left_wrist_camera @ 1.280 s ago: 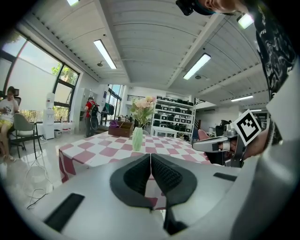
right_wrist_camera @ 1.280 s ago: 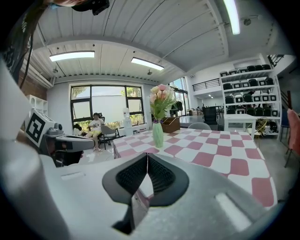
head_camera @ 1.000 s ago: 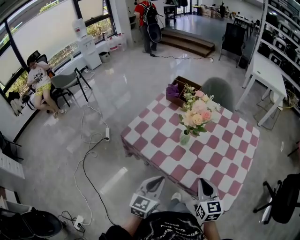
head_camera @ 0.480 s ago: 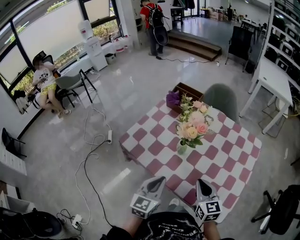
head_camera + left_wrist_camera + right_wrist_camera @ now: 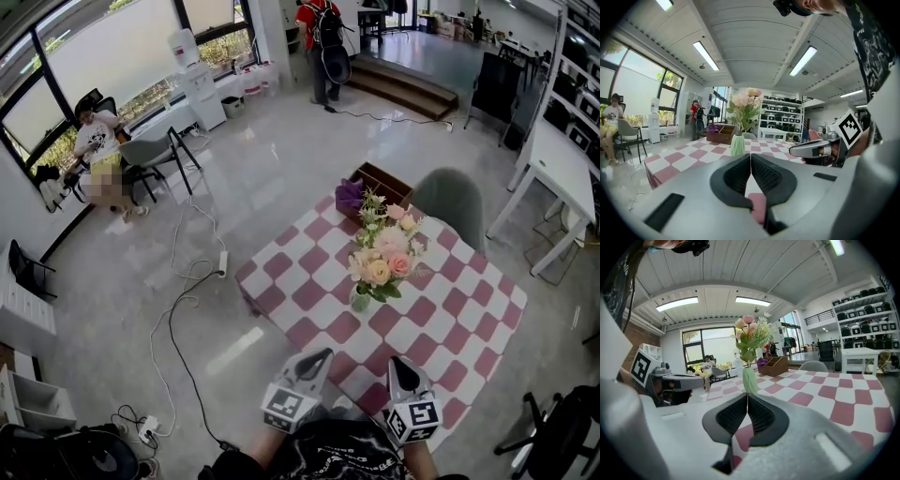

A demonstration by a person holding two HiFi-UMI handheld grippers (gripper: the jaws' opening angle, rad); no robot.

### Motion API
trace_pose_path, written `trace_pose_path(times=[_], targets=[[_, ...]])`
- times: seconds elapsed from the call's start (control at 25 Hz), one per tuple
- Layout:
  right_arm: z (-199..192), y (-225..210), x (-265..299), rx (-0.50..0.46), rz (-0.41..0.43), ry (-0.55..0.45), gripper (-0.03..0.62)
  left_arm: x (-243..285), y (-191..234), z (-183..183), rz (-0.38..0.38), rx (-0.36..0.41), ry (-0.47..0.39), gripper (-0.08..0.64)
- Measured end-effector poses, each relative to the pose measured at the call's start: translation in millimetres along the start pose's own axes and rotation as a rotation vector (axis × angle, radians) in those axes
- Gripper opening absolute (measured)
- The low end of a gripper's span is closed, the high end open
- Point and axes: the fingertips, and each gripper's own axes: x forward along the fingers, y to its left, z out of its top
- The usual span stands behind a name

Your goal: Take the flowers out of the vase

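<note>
— Tools first. State?
— The left gripper (image 5: 750, 158) has its jaws pressed together with nothing between them. The right gripper (image 5: 747, 398) is the same, closed and empty. Both are held low before the body, pointing at the table (image 5: 450, 330), short of its near edge.
— And the flowers?
— The flowers (image 5: 382, 255) stand upright in the vase (image 5: 361, 301), about mid-table, well apart from both tips. Untouched.
— What differs from a second ago?
— In the head view the table has slid down toward the grippers, so the vase sits nearer (the grippers keep their spot against the body, so this reads as the whole person walking in). It's approach only; extraction hasn't begun. The jaws must open before any stem is taken.
— Count.
— Grippers, two. Vase, one. Bunch, one, with several blooms; exact number unreadable. One wooden box (image 5: 382, 180) at the far corner, with a purple item (image 5: 346, 197) at its left end. One grey chair (image 5: 452, 199) behind the table.
</note>
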Motion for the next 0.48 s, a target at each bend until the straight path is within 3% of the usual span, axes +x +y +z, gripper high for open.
trace_pose_path(times=[0.48], targets=[[14.3, -5.9, 16.6, 0.045, -0.033, -0.028, 0.012, 18.3, 18.8, 6.2, -0.037, -0.006, 0.014, 0.012]])
